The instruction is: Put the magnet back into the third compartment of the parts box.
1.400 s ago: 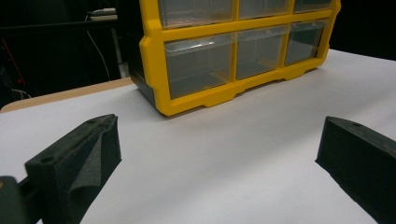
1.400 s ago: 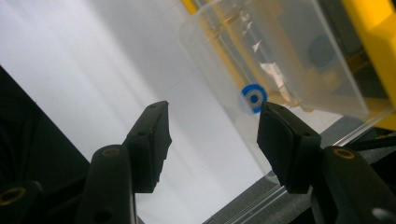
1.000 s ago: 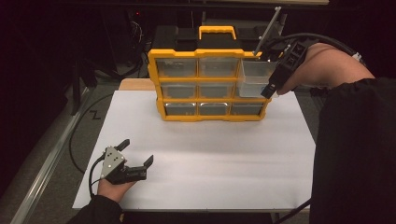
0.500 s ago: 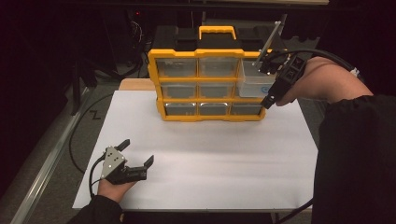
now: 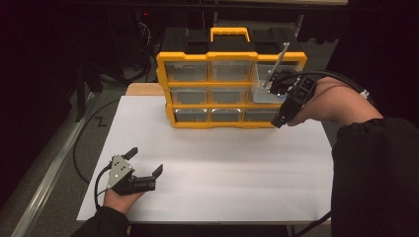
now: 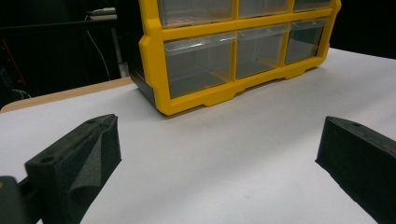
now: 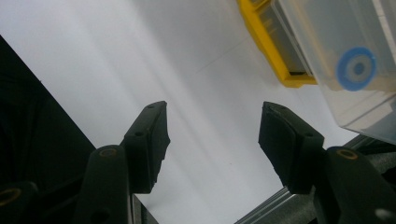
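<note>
One clear drawer (image 5: 264, 88) juts out of the yellow organizer (image 5: 232, 57) at its right end, middle row. My right gripper (image 5: 288, 106) hangs just beside that drawer, jaws parted and holding nothing. My left gripper (image 5: 146, 168) rests well in front of the organizer on the white sheet (image 5: 222, 168), spread wide, empty.

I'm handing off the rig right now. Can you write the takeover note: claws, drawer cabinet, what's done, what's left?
Left claw: open, idle near the front left of the white sheet, holding nothing.
Right claw: open, empty, at the right end of the yellow drawer cabinet.
Cabinet: upright at the back of the sheet. The right clear drawer of its middle row stands pulled out; a blue ring shows through it in the right gripper view.
Done: drawer opened.
Left: probably handle the contents, then push the drawer shut.
</note>
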